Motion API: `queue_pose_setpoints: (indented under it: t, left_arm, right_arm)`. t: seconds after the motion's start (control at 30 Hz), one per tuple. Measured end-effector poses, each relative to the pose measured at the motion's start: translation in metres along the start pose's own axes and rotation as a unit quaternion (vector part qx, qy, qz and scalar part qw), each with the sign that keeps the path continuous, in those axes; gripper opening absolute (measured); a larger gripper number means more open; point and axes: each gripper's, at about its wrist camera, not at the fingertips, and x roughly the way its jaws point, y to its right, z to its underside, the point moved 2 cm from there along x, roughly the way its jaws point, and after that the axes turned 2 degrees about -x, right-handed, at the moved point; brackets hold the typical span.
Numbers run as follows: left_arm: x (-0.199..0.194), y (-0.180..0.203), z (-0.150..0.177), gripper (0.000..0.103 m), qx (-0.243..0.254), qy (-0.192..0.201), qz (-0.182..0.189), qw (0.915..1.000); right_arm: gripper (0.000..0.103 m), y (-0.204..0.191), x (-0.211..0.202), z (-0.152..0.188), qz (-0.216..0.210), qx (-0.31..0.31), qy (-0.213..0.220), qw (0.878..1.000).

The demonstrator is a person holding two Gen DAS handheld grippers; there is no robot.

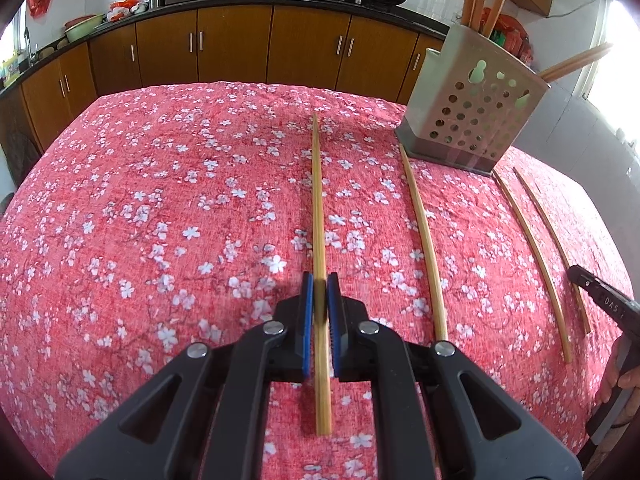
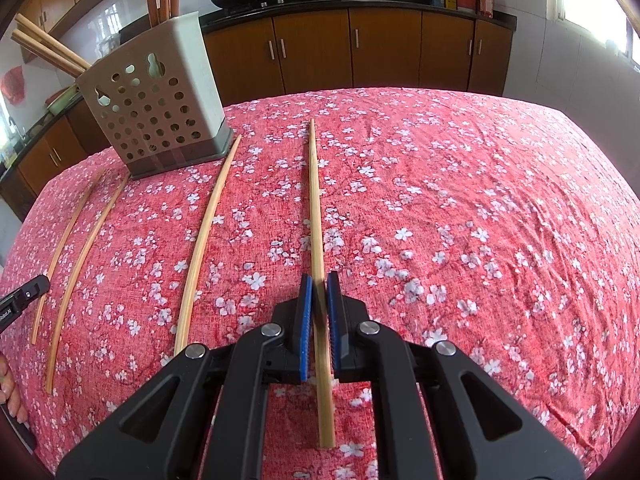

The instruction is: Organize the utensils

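Pinching one light, stiff, slippery bamboo chopstick [image 1: 319, 240] [image 2: 317, 236] near its thick end, each gripper — left gripper [image 1: 319, 300], right gripper [image 2: 318, 300] — is aiming ahead of the perforated holder [image 1: 472, 112] [image 2: 160, 108], with loose chopsticks lying alongside.

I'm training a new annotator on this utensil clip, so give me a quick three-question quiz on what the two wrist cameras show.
1. True or false: the left gripper is shut on a chopstick.
2. The right gripper grips another one. How many loose chopsticks lie on the tablecloth between the two gripped ones?
3. The perforated holder is: A) empty, B) holding chopsticks, C) tipped over.

Key: 1 true; 2 two; 3 B.
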Motion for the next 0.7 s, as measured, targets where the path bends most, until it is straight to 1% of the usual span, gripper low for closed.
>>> queue_pose_setpoints:
  t: [0.17, 0.27, 0.4, 0.47, 0.63, 0.7]
  left_arm:
    - [0.001, 0.005, 0.001, 0.008, 0.014, 0.0, -0.013, 0.9998]
    - [-0.003, 0.002, -0.002, 0.008, 0.008, 0.001, -0.008, 0.9999]
    - [-0.027, 0.003, -0.016, 0.008, 0.008, 0.037, 0.002, 0.9993]
    - [-0.043, 0.006, -0.027, 0.008, 0.011, 0.061, 0.009, 0.998]
    - [-0.079, 0.012, -0.05, 0.008, 0.004, 0.114, 0.031, 0.993]
    - [-0.091, 0.014, -0.057, 0.008, -0.001, 0.129, 0.04, 0.9908]
  right_arm:
    - [0.008, 0.003, -0.005, 0.001, -0.003, 0.002, 0.003, 1.0]
    - [0.008, 0.007, -0.02, -0.002, -0.007, 0.005, 0.024, 1.0]
    - [0.008, 0.011, -0.05, -0.013, -0.009, 0.01, 0.07, 0.997]
    - [0.007, 0.012, -0.064, -0.02, -0.011, 0.014, 0.092, 0.996]
    - [0.007, 0.012, -0.096, -0.036, -0.017, 0.017, 0.141, 0.99]
    - [0.008, 0.012, -0.101, -0.041, -0.02, 0.015, 0.15, 0.988]
